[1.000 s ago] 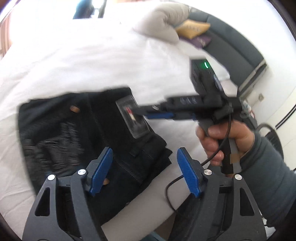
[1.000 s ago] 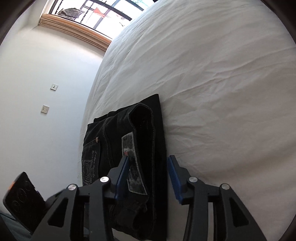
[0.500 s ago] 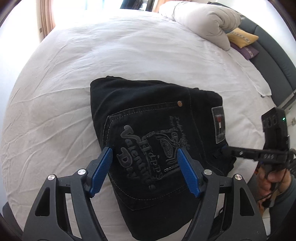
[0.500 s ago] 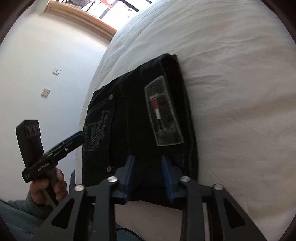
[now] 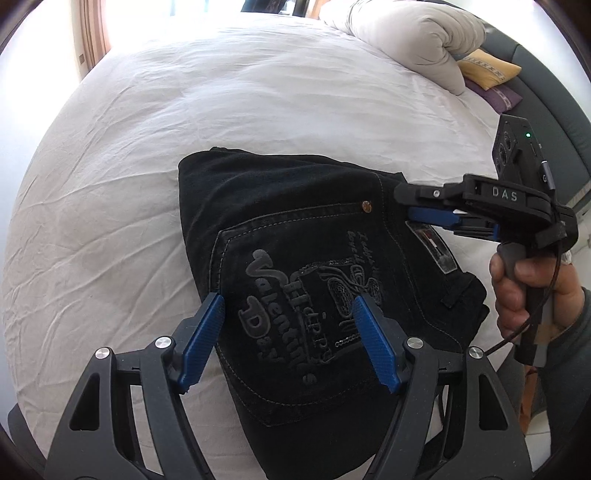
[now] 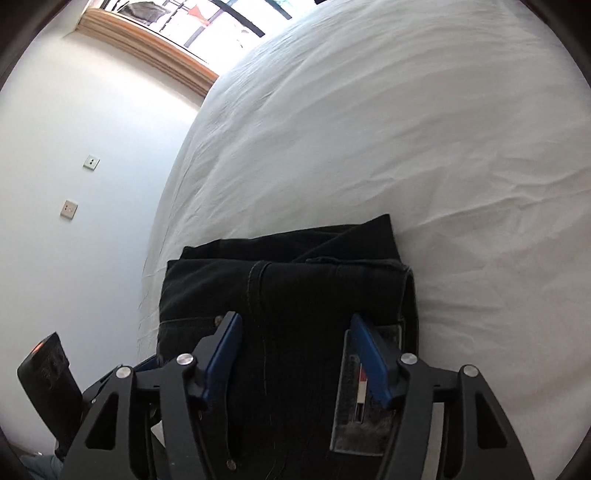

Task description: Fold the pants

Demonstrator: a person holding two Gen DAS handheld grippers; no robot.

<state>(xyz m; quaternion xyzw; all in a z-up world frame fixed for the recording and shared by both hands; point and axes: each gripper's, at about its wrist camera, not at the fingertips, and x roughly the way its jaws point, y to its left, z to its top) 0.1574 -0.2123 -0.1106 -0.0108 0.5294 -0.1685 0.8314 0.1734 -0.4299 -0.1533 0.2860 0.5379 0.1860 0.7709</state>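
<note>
Black pants (image 5: 295,236) lie folded into a compact rectangle on the white bed (image 5: 221,96), back pocket with raised lettering facing up. My left gripper (image 5: 291,332) is open and empty, hovering above the pocket. My right gripper (image 6: 295,354) is open, low over the waistband end of the pants (image 6: 295,280), beside the grey brand patch (image 6: 360,391). It also shows in the left wrist view (image 5: 436,216), over the waistband near the patch. The left gripper's body shows at the lower left of the right wrist view (image 6: 48,373).
A rolled grey-white duvet (image 5: 410,33) and a yellow cushion (image 5: 487,72) lie at the far right head of the bed, by a dark headboard (image 5: 546,85). A white wall with sockets (image 6: 70,208) and a window (image 6: 221,22) stand beyond the bed's left edge.
My right gripper's jaws have opened wider and it has dropped lower over the waistband. My left gripper has swung over the pocket and holds there, still open.
</note>
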